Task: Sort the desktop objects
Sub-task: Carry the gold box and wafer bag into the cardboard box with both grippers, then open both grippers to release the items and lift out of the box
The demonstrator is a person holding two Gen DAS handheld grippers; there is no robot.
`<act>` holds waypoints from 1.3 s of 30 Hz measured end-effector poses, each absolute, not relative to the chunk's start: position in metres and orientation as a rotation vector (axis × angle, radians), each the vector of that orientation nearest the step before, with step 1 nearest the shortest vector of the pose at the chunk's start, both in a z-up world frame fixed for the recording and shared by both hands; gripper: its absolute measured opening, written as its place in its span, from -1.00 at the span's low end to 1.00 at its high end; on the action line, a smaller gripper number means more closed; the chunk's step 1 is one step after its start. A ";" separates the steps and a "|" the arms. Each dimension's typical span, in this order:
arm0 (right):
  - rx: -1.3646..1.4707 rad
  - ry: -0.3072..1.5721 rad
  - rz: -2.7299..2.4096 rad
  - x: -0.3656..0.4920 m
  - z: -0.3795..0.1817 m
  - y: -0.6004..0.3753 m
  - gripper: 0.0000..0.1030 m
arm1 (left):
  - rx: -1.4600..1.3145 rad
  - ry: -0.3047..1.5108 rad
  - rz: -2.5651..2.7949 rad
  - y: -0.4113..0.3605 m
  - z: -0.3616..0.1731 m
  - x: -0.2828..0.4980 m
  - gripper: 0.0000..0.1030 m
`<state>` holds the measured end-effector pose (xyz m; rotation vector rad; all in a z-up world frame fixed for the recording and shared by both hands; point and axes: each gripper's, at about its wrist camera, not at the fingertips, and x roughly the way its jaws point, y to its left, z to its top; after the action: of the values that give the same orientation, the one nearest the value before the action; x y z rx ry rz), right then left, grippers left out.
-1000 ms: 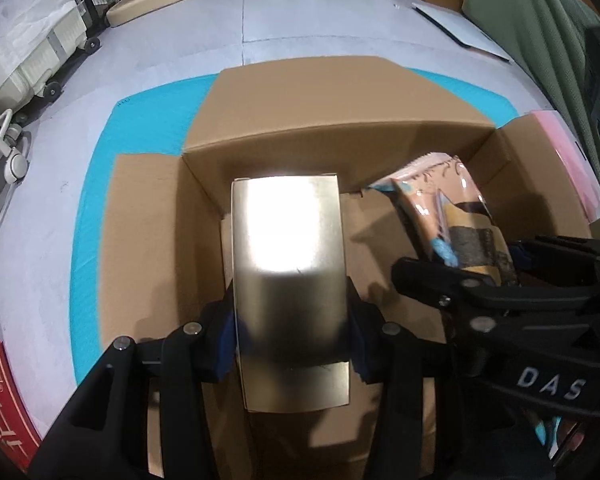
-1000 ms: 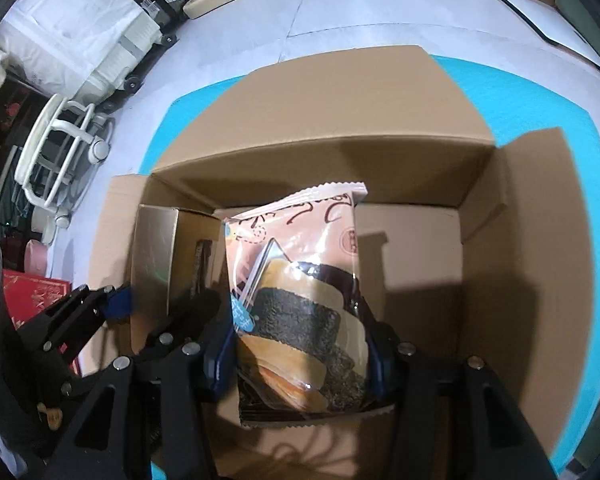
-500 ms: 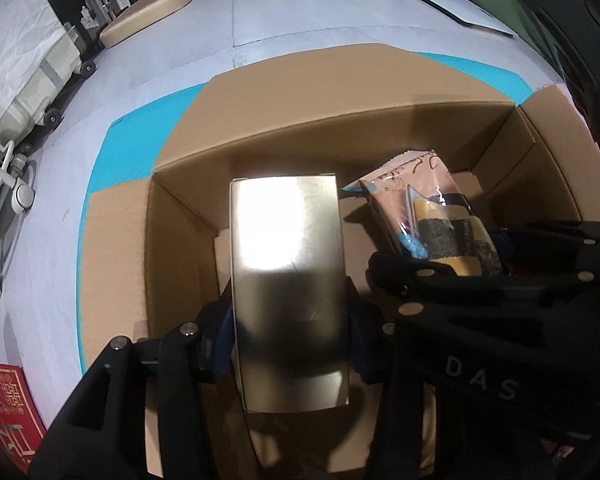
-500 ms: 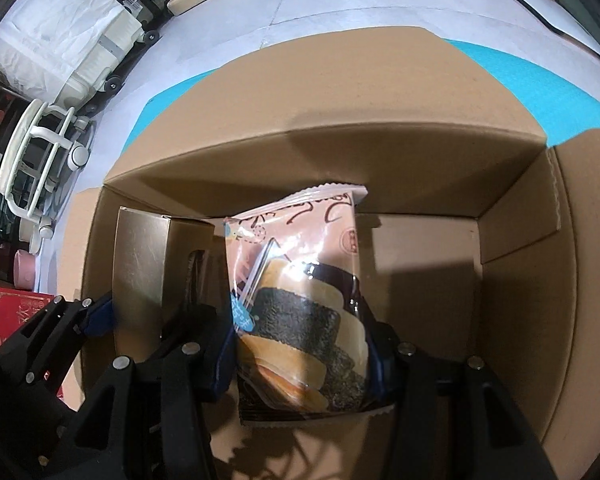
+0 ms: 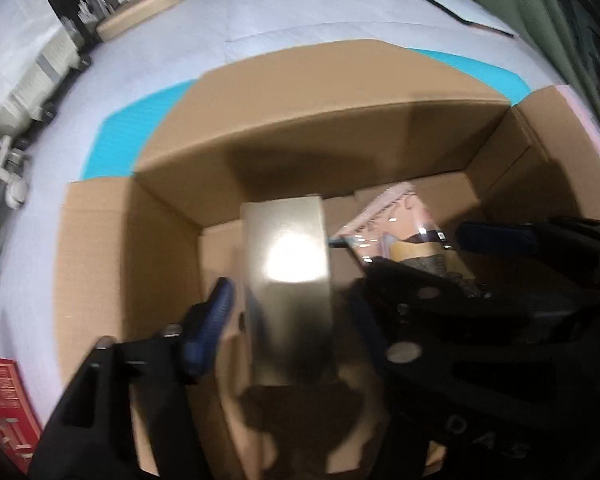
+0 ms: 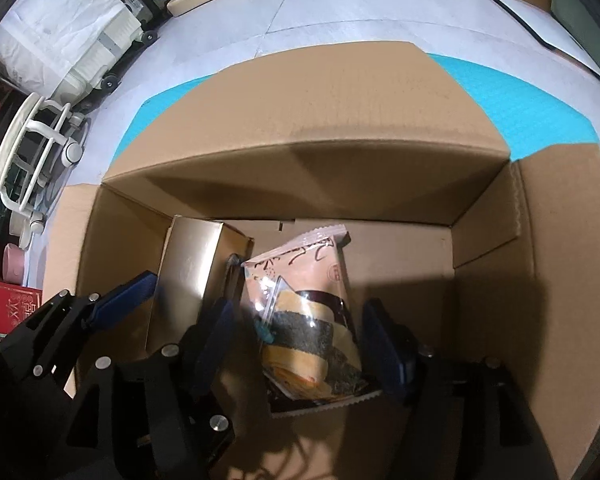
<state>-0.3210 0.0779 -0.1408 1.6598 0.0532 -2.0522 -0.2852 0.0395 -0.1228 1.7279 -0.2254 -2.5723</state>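
Observation:
Both grippers reach into an open cardboard box (image 5: 340,120) (image 6: 340,128). A shiny gold carton (image 5: 288,288) (image 6: 188,276) stands between the spread fingers of my left gripper (image 5: 288,304), which is open with a gap at its left blue pad (image 5: 212,320). A pink snack packet with dark and tan cake slices (image 6: 304,312) (image 5: 400,232) sits between the spread pads of my right gripper (image 6: 300,340), which is open. The two grippers are side by side, the left gripper's arm (image 6: 72,320) just left of the right one.
The box lies on a turquoise mat (image 6: 520,92) on a grey floor. A red printed box (image 5: 0,404) (image 6: 8,304) is at the lower left. White wheeled equipment (image 6: 36,152) stands at the left and a tan cushion (image 5: 148,12) at the back.
Both grippers went deeper into the box and opened. The gold carton and the snack packet, clamped before, now stand free between the spread fingers.

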 end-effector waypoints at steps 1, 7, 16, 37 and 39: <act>1.661 0.058 -2.056 -0.320 -0.139 0.078 0.32 | 1.701 -0.249 -2.571 0.039 -0.119 -0.282 0.60; 1.626 0.084 -2.088 -0.311 -0.119 0.081 0.37 | 1.662 -0.232 -2.592 0.033 -0.097 -0.268 0.66; 1.588 0.027 -2.115 -0.290 -0.080 0.102 0.39 | 1.618 -0.259 -2.618 0.030 -0.057 -0.253 0.77; 1.472 0.014 -2.124 -0.216 0.003 0.134 0.51 | 1.610 -0.448 -2.709 0.047 0.027 -0.176 1.00; 1.464 0.013 -2.129 -0.204 0.007 0.139 0.52 | 1.602 -0.459 -2.738 0.049 0.027 -0.164 1.00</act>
<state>-0.2036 0.1393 0.0072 1.4637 0.0130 -2.1286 -0.1644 0.0486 0.0271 1.6024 -0.4591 -2.7379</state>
